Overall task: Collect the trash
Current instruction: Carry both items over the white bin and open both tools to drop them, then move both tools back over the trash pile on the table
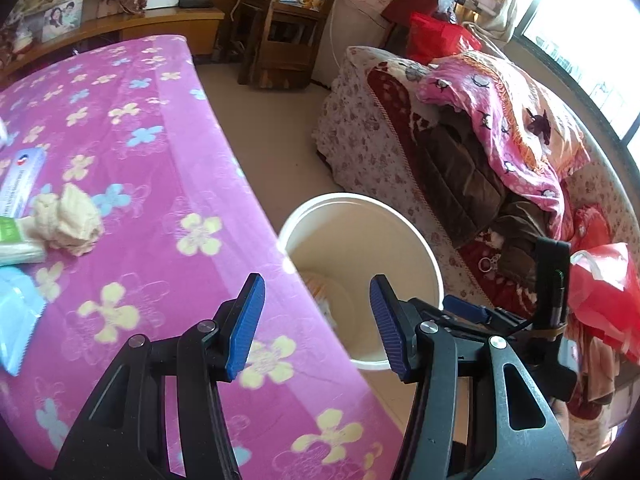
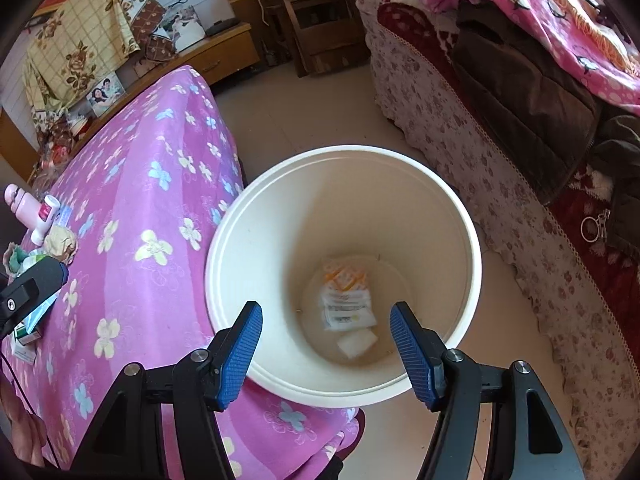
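A white round bin (image 2: 344, 184) stands on the floor beside the table with the pink flowered cloth (image 2: 140, 200). Inside lie an orange-and-white wrapper (image 2: 346, 296) and a small white piece (image 2: 357, 342). My right gripper (image 2: 326, 348) is open and empty, above the bin's near rim. My left gripper (image 1: 317, 324) is open and empty over the table edge, with the bin (image 1: 420, 248) just beyond it. On the cloth (image 1: 160, 184) lie a crumpled beige tissue (image 1: 68, 220), a light blue packet (image 1: 18, 320), a green-white packet (image 1: 12, 240) and a white-blue box (image 1: 20, 178).
A sofa (image 2: 460, 128) piled with blankets and dark clothes runs along the right. A red plastic bag (image 1: 604, 292) lies on it. A wooden chair (image 1: 280, 28) and a low cabinet (image 1: 172, 24) stand at the back. A pink bottle (image 2: 20, 204) and a white tube (image 2: 44, 220) stand on the table.
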The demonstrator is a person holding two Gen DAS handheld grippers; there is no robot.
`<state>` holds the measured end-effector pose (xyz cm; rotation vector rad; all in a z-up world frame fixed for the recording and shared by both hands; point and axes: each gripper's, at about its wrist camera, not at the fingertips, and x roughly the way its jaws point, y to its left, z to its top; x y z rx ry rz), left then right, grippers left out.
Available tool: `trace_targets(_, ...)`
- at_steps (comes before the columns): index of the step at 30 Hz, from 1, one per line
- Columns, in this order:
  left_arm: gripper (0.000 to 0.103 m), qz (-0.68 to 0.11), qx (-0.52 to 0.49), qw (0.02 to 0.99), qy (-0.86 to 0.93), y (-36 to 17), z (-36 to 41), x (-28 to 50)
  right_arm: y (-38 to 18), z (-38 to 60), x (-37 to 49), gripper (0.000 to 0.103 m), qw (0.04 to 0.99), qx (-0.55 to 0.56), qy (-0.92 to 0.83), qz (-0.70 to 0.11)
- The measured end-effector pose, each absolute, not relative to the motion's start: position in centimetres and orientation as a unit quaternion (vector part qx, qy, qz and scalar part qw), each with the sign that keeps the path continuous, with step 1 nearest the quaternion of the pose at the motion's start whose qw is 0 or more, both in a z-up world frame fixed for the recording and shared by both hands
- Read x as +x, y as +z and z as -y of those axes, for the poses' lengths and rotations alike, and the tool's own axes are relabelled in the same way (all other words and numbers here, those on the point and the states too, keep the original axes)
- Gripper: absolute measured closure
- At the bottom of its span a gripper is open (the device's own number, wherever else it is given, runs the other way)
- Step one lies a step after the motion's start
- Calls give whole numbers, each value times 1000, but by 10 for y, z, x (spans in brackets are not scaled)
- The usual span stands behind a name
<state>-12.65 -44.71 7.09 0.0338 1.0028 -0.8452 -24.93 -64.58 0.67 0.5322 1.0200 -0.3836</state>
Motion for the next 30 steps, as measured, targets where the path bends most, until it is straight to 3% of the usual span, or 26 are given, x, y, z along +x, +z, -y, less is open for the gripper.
trace_targets(30, 50, -401, 57, 879, -250, 96, 305, -137, 73, 497, -199, 30, 875, 183, -69, -443)
